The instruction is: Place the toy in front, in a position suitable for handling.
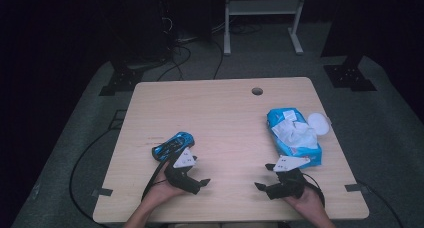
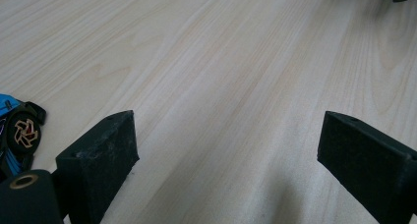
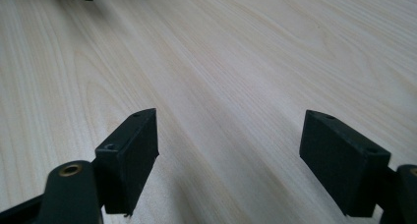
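Light wood tabletop (image 1: 220, 118), two hand-held tongs near its front edge, both low over the wood.

Left tongs (image 1: 199, 184) spread apart, nothing between the jaws; in the left gripper view just bare wood grain in the gap (image 2: 226, 150). Right tongs (image 1: 264, 187) likewise spread wide and empty, bare wood in the gap in the right gripper view (image 3: 228, 150). The two pairs point roughly toward each other across the front middle of the tabletop, apart, not touching. Each gripper view catches a dark bit of the other tongs at its top edge.

Blue toy car (image 1: 173, 144) lies on the tabletop just behind the left tongs, right by the grey plate on top of them; touching or not, cannot tell. In the left gripper view its wheel and blue body (image 2: 19, 133) sit at the far left, outside the jaws and beside the left one.

Blue wipes pack (image 1: 292, 130) lies at right, well apart from the car, white sheets pulled up out of its top. White round lid (image 1: 319, 123) just beside its far right side. The pack's near end is close behind the right tongs.

Round cable hole (image 1: 257, 91) near the far edge. Beyond the tabletop: grey floor, black cables (image 1: 175, 58), a white frame stand (image 1: 262, 18).
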